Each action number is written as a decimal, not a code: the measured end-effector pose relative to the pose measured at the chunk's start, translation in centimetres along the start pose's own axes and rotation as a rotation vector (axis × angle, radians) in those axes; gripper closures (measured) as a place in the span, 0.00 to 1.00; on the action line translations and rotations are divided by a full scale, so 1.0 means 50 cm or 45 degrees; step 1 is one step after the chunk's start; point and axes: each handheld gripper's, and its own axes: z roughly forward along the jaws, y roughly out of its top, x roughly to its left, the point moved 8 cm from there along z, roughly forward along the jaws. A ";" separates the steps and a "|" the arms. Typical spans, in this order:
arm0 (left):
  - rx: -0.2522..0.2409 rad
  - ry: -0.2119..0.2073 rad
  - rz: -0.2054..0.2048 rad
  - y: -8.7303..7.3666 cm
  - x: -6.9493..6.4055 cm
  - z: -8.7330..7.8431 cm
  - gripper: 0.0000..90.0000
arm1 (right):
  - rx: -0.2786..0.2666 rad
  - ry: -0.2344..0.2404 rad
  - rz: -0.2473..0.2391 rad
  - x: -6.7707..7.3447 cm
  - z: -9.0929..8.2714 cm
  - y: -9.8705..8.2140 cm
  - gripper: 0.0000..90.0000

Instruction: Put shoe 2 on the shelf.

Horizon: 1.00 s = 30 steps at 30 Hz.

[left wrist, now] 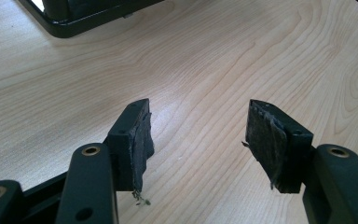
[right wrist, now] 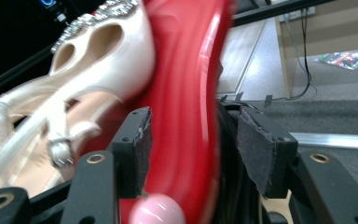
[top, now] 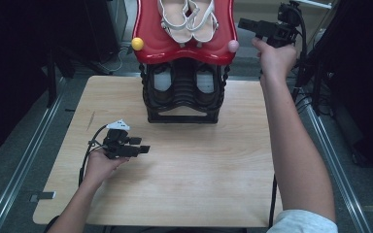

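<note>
Two pale sandals (top: pixel 188 19) lie side by side on the rack's red top shelf (top: pixel 151 46). Right tongs (top: pixel 246 23) hang released beside its right rim, apparently ready to clamp it. Left tongs (top: pixel 143 145), also released, idle low over the tabletop (top: pixel 199 165).

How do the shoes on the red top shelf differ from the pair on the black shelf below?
The white strappy sandals lie in the open on the red shelf; the dark shoes sit tucked inside the black rack, in shadow. The sandals are open-strapped; the lower pair looks closed, details unclear. Both pairs sit side by side.
</note>
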 end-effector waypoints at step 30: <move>-0.041 -0.015 -0.021 0.007 -0.011 0.003 0.42 | 0.193 0.063 0.086 -0.121 -0.030 -0.265 0.49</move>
